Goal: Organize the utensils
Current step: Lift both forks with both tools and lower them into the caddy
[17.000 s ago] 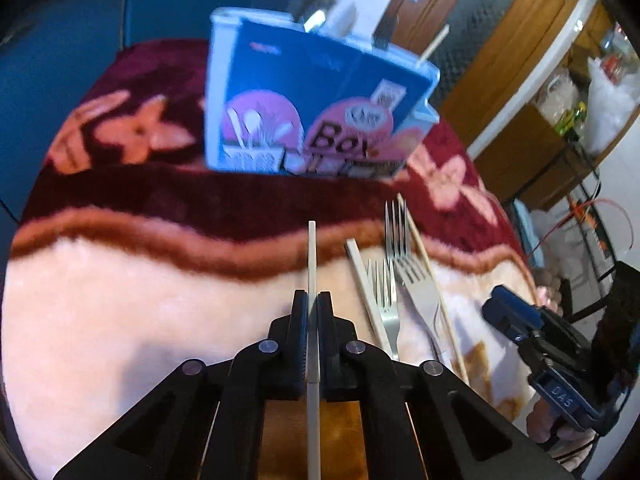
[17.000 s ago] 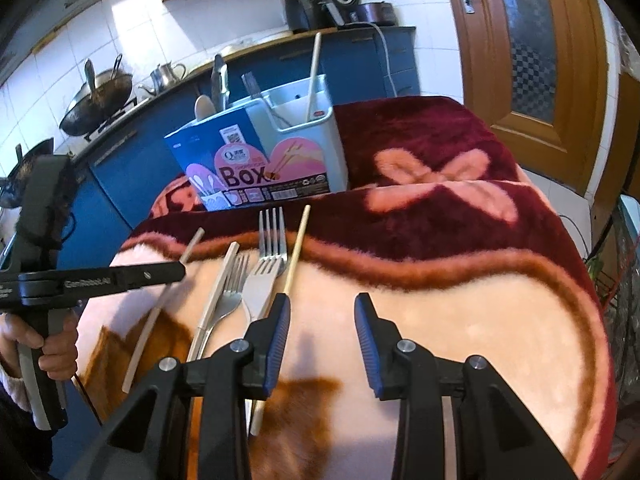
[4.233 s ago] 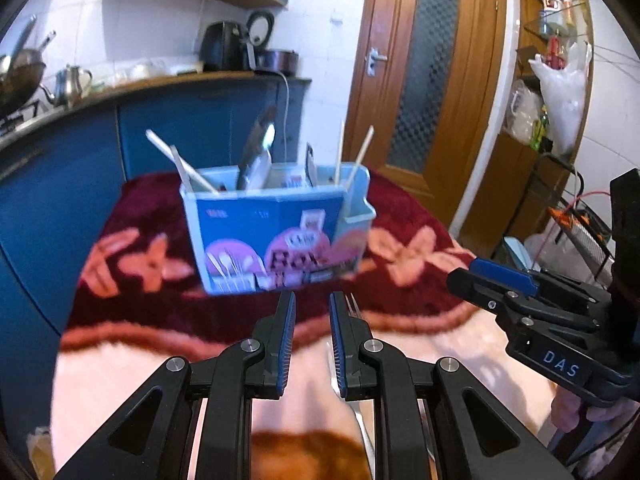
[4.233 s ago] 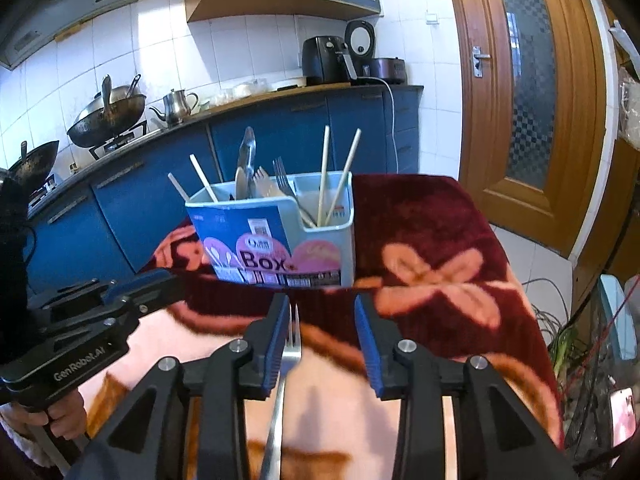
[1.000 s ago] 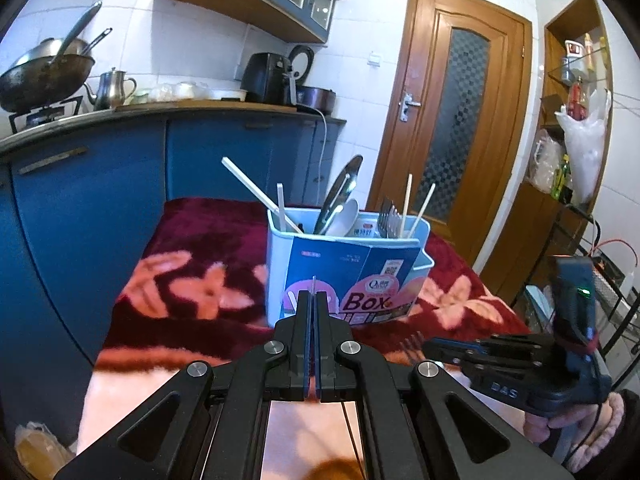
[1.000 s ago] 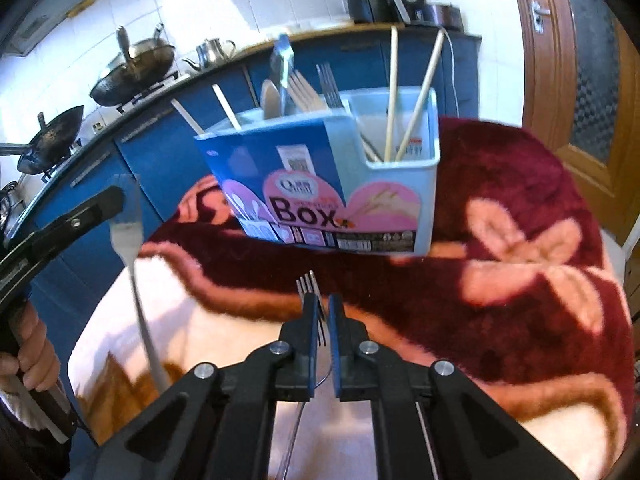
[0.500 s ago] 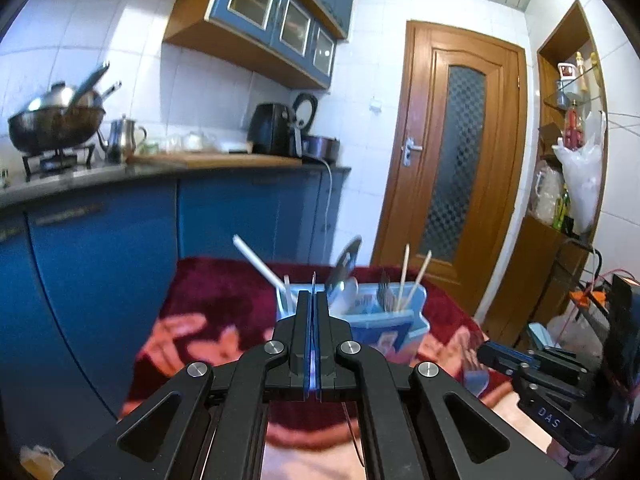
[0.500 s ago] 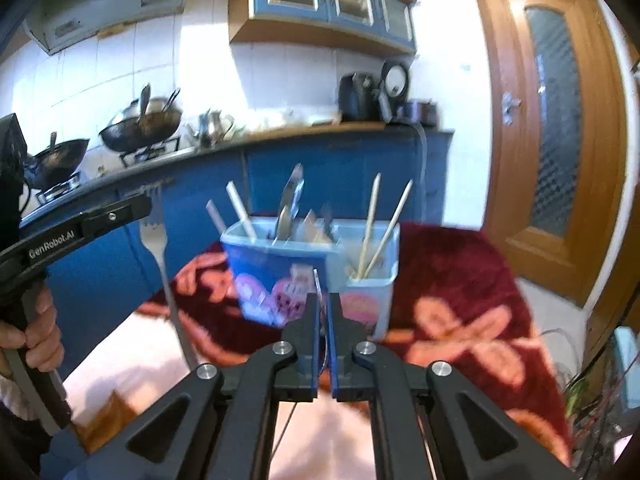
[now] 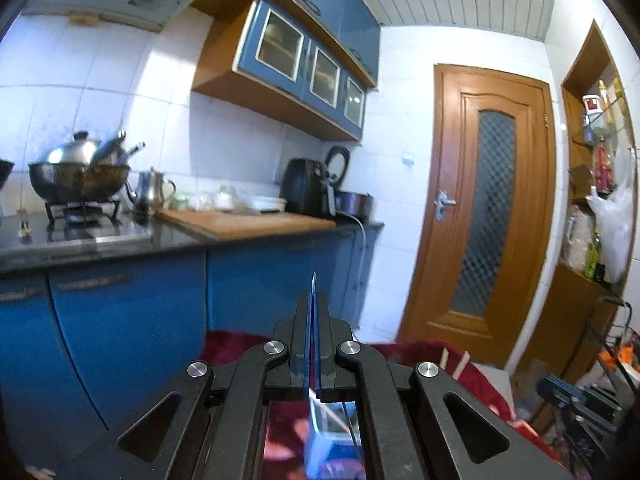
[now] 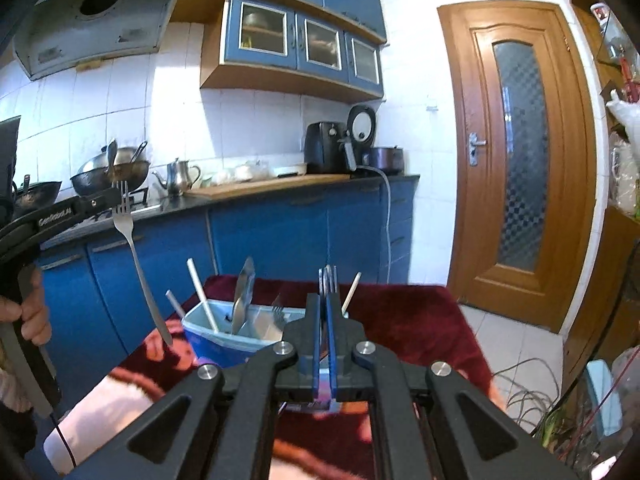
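My left gripper (image 9: pixel 313 312) is shut on a steel fork (image 9: pixel 313 286), seen edge-on; in the right wrist view that fork (image 10: pixel 134 254) hangs handle-down, held high to the left of the box. My right gripper (image 10: pixel 324 308) is shut on a second fork (image 10: pixel 328 276), tines up, just in front of and above the blue utensil box (image 10: pixel 212 344). The box stands on the red floral blanket (image 10: pixel 400 320) and holds white chopsticks, a knife and a fork. In the left wrist view the box (image 9: pixel 324 440) shows below the fingers.
Blue kitchen cabinets and a dark counter (image 10: pixel 280 188) with a wok, kettle and air fryer lie behind. A wooden door (image 10: pixel 520 160) is at the right. Cables lie on the floor at the right.
Both grippers have lifted and tilted upward with their forks. The box has dropped low in both views, and the left fork now hangs higher.
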Tool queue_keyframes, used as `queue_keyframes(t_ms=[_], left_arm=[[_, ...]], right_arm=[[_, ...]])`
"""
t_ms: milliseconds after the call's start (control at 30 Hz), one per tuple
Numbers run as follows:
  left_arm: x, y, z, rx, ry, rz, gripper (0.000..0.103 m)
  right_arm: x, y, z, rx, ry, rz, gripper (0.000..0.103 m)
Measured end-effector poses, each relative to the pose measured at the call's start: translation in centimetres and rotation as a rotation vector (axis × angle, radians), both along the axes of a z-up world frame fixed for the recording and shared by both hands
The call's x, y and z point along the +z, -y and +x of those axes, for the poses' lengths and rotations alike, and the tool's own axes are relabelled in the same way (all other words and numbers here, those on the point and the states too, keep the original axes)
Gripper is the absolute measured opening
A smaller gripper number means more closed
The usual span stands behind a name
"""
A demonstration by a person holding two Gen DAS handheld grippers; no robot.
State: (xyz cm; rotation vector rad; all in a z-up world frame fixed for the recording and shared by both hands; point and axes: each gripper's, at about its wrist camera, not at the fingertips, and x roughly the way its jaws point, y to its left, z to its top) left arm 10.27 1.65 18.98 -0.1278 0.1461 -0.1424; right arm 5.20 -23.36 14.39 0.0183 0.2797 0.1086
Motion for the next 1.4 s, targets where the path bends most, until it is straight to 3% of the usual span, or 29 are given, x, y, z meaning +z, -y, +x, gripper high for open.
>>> queue_keyframes(t_ms=[133,333,600,1000,1100,1233,1400], left_arm=[[0.7,0.4,1.7,0.036,0.029,0.025,0.0],[-1.0,1.9,3.8,0.064,0.029,0.078,0.0],[-4.0,2.5,5.9,0.059,-0.037,0.09,0.0],[-7.5,3.3,7.2,0.002,-0.122,0.08,0.001],[-7.9,3.2,7.4,-0.007,-0.141,0.075,0.001],[-8.4,2.9,7.5,-0.019,-0.173,0.049,0.003],[-8.3,3.0,7.2,-0.027,-0.187,0.059,0.011]], right_arm=[[1.3,0.4,0.4,-0.028,0.034,-0.012,0.004],[2.9,0.7,2.1,-0.065,0.063,-0.04,0.004],[4.3,0.3,4.0,-0.124,0.128,-0.117,0.004],[0.7,-1.2,7.6,-0.111,0.104,-0.209,0.004],[-0.6,-1.2,8.3,-0.088,0.059,-0.189,0.005],[-1.8,-0.1,9.2,-0.02,-0.026,-0.075,0.005],[-1.9,1.2,8.8,0.029,-0.04,0.05,0.007]])
